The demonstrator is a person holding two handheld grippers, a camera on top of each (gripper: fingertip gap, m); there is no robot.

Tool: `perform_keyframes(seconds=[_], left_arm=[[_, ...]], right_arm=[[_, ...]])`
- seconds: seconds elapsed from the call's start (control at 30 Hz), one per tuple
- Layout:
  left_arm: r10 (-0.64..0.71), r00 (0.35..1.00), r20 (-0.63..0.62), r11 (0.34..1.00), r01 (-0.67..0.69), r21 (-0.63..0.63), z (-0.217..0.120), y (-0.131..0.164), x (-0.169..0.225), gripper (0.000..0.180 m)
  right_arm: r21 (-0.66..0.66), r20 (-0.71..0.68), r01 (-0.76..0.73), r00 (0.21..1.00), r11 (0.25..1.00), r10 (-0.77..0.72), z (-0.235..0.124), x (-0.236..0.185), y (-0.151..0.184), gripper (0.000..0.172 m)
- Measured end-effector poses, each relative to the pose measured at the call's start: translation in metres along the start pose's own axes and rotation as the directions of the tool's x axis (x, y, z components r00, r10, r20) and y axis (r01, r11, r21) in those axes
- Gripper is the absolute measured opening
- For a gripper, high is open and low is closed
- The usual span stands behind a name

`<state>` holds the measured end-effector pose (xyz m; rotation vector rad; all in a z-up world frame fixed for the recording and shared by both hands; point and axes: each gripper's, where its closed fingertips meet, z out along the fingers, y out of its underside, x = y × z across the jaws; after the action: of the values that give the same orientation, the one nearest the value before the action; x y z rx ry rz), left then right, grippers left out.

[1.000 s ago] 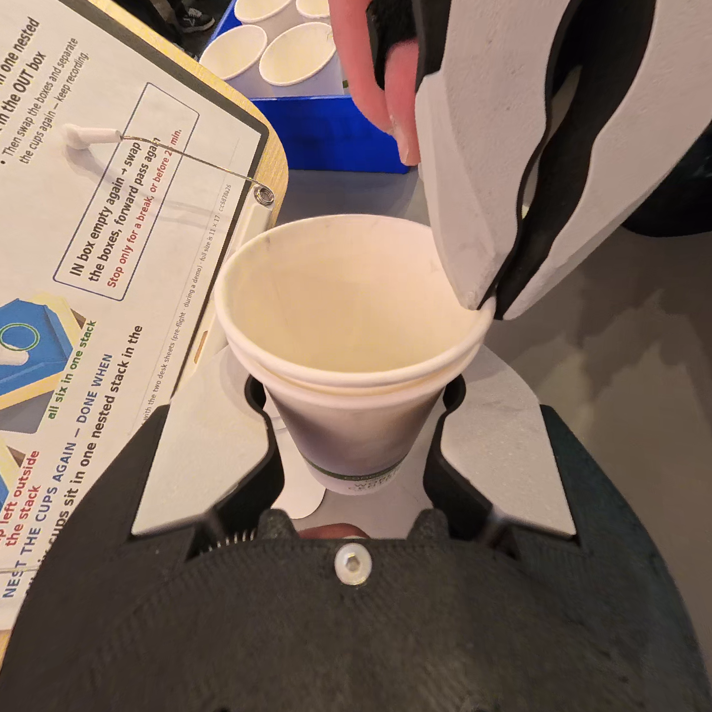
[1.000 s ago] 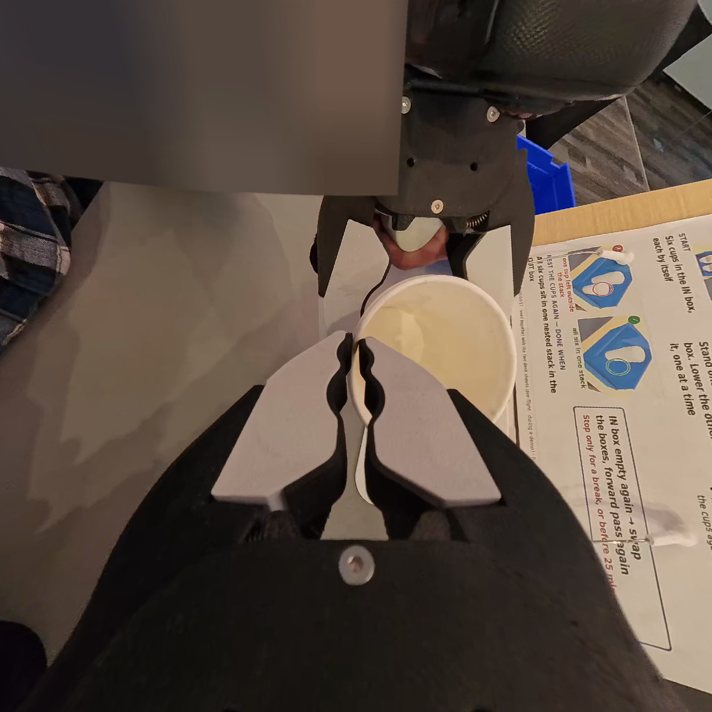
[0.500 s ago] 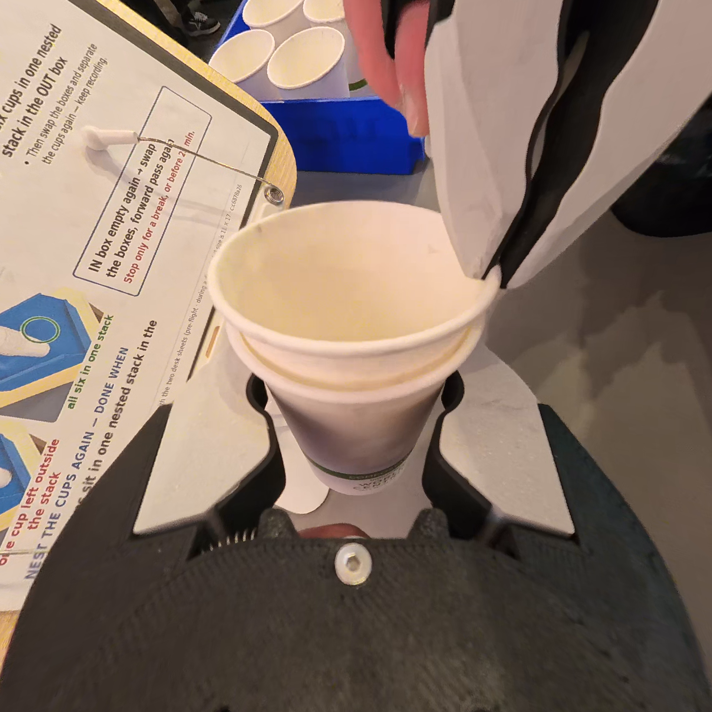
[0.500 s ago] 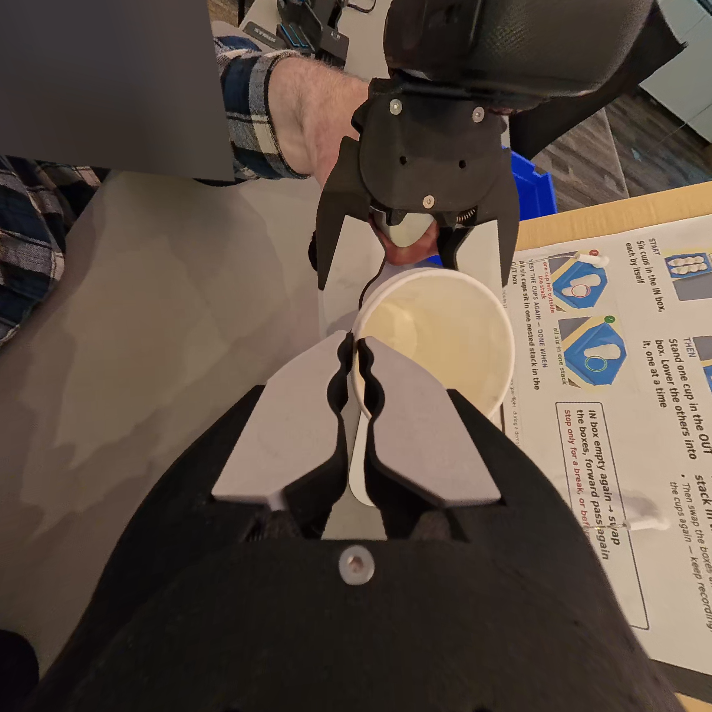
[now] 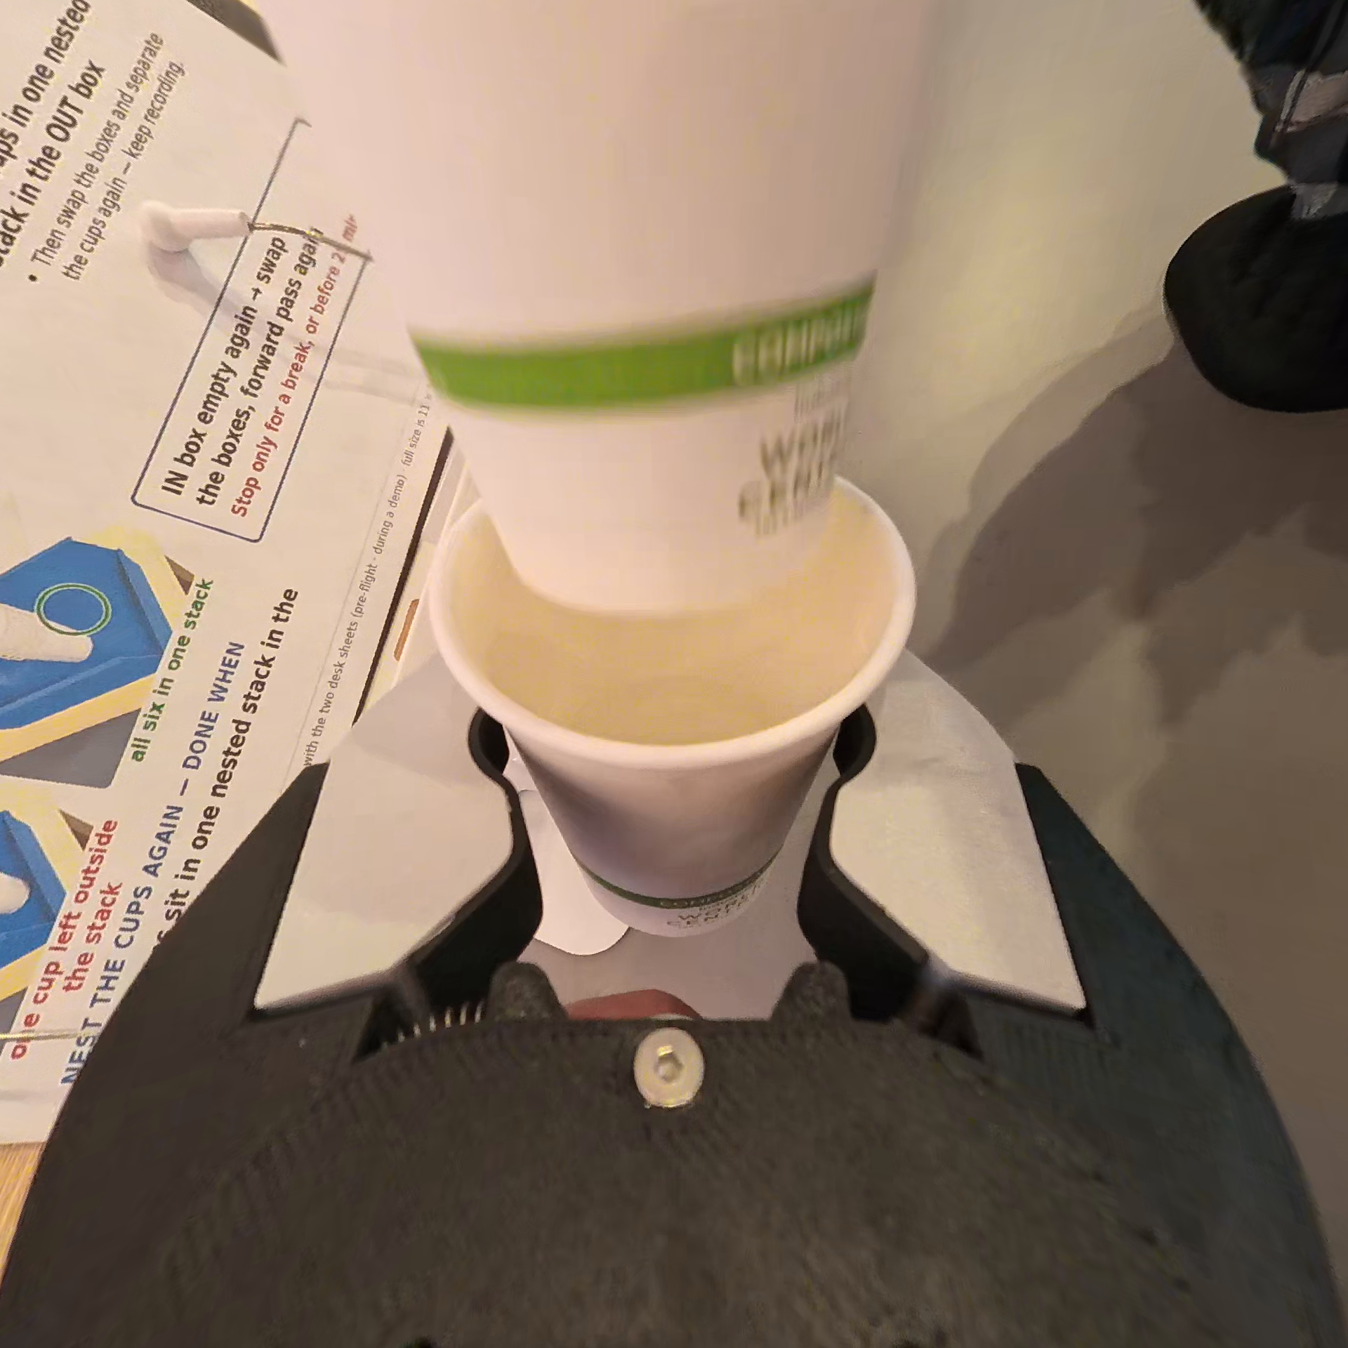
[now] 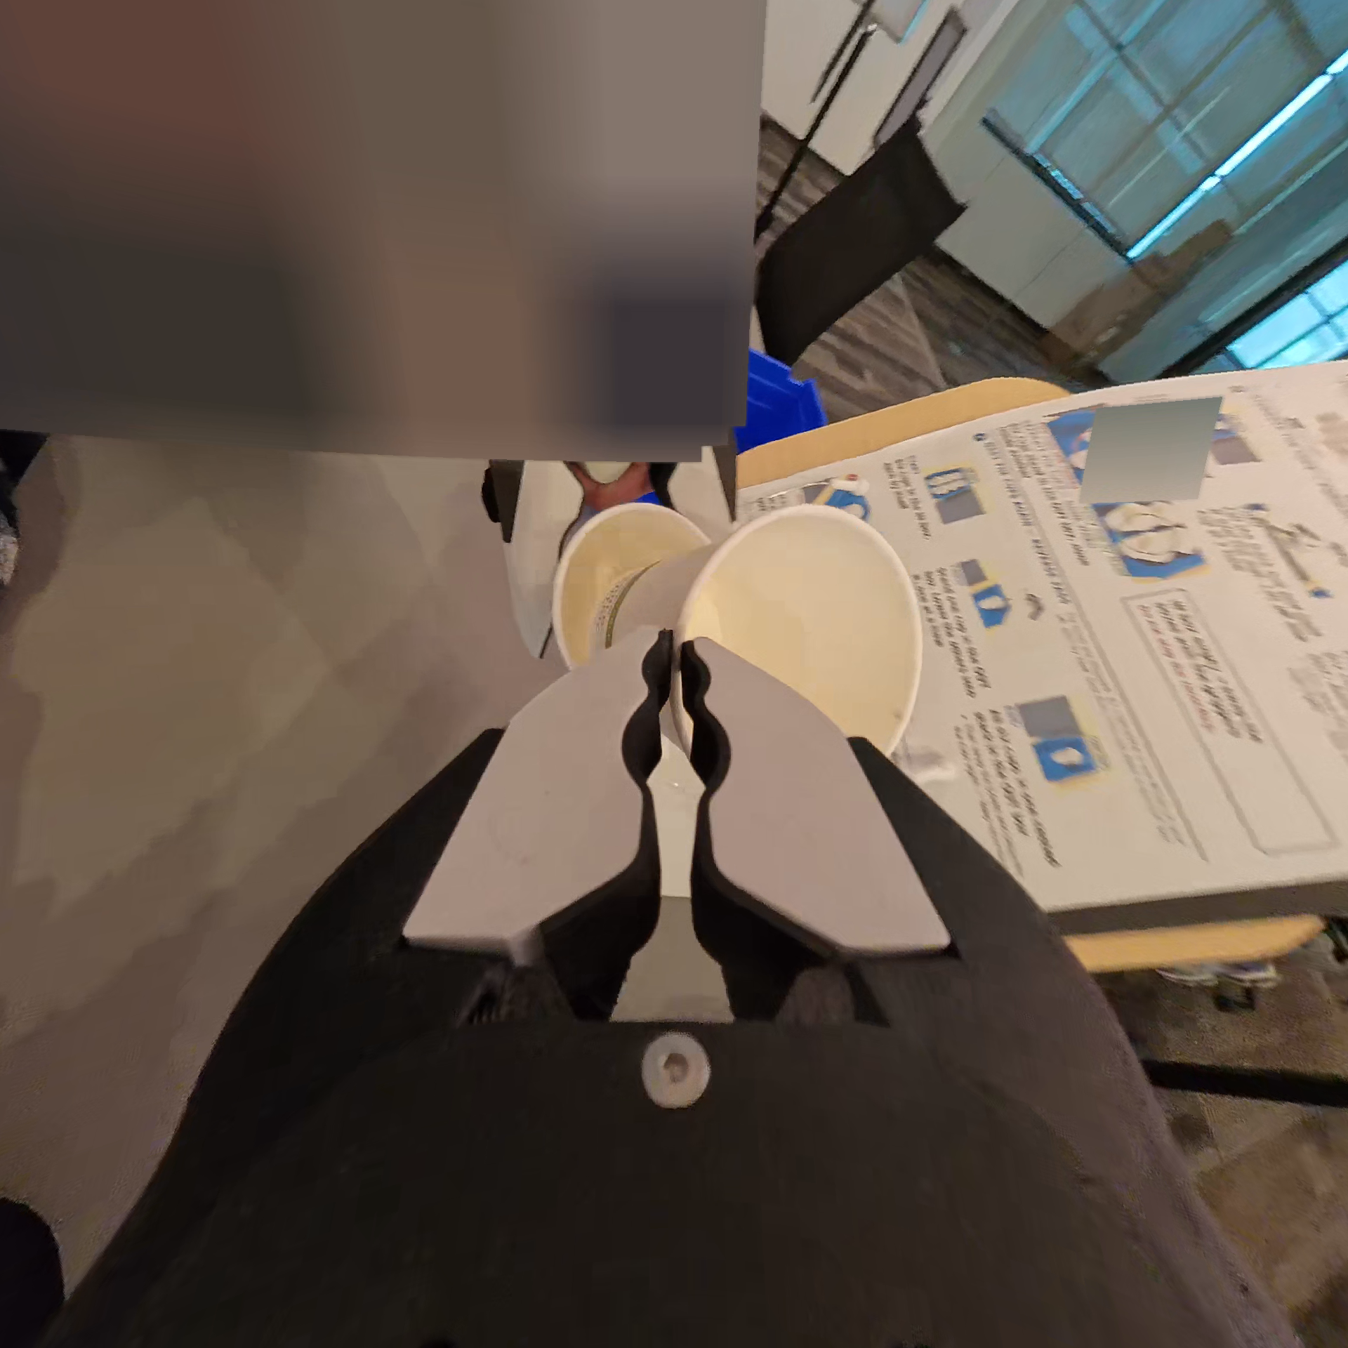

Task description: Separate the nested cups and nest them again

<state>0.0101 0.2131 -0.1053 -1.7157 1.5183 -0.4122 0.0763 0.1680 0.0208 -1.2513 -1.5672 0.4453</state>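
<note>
This looks like an office or a staffed test room rather than a home. A large glazed wall or window [image 6: 1196, 146] with pale frames fills the background of the right wrist view, above a grey striped carpet floor [image 6: 948, 321] of the commercial kind. A black chair [image 6: 853, 248] stands on that carpet. The smooth grey bench [image 6: 241, 656] carries a light wooden board [image 6: 912, 408] with a printed instruction sheet [image 5: 146, 438] laid on it, illustrated with small pictures, and a blue plastic bin [image 6: 777, 397] sits behind it
</note>
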Motion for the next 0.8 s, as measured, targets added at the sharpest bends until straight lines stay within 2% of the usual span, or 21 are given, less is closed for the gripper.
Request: perform_keyframes(seconds=[0.07,0.2,0.27,0.37,0.43,0.63,0.73,0.8], left_arm=[[-0.002,1.000,0.000,1.000,0.002,0.002,0.000,0.000,0.000,0.089],[-0.003,1.000,0.001,1.000,0.003,0.000,0.001,0.000,-0.001,0.089],[-0.006,1.000,-0.002,1.000,0.006,0.000,0.001,0.001,-0.001,0.089],[-0.007,1.000,-0.003,1.000,0.007,-0.003,0.002,0.002,-0.001,0.089],[-0.006,1.000,-0.005,1.000,0.006,-0.005,0.003,0.002,0.000,0.089],[0.000,1.000,-0.011,1.000,0.000,-0.009,0.005,0.002,0.002,0.089],[0.002,1.000,-0.011,1.000,-0.002,-0.008,0.004,0.002,0.003,0.089],[0.003,1.000,-0.011,1.000,-0.003,-0.008,0.004,0.002,0.002,0.089]], right_arm=[[-0.003,-0.059,-0.005,0.998,1.000,0.005,-0.020,0.009,0.000,0.003],[-0.090,-0.220,-0.032,0.975,0.995,0.011,-0.065,0.031,0.018,0.003],[-0.214,-0.322,-0.084,0.947,0.973,0.011,-0.089,0.043,0.044,0.003],[-0.402,-0.436,-0.219,0.899,0.889,0.024,-0.123,0.056,0.095,0.003],[-0.509,-0.456,-0.297,0.889,0.808,0.041,-0.139,0.055,0.130,0.003],[-0.677,-0.433,-0.453,0.883,0.579,0.184,-0.153,0.042,0.213,0.003],[-0.724,-0.396,-0.461,0.887,0.514,0.238,-0.147,0.035,0.239,0.003],[-0.734,-0.373,-0.458,0.889,0.502,0.265,-0.141,0.033,0.248,0.003]])
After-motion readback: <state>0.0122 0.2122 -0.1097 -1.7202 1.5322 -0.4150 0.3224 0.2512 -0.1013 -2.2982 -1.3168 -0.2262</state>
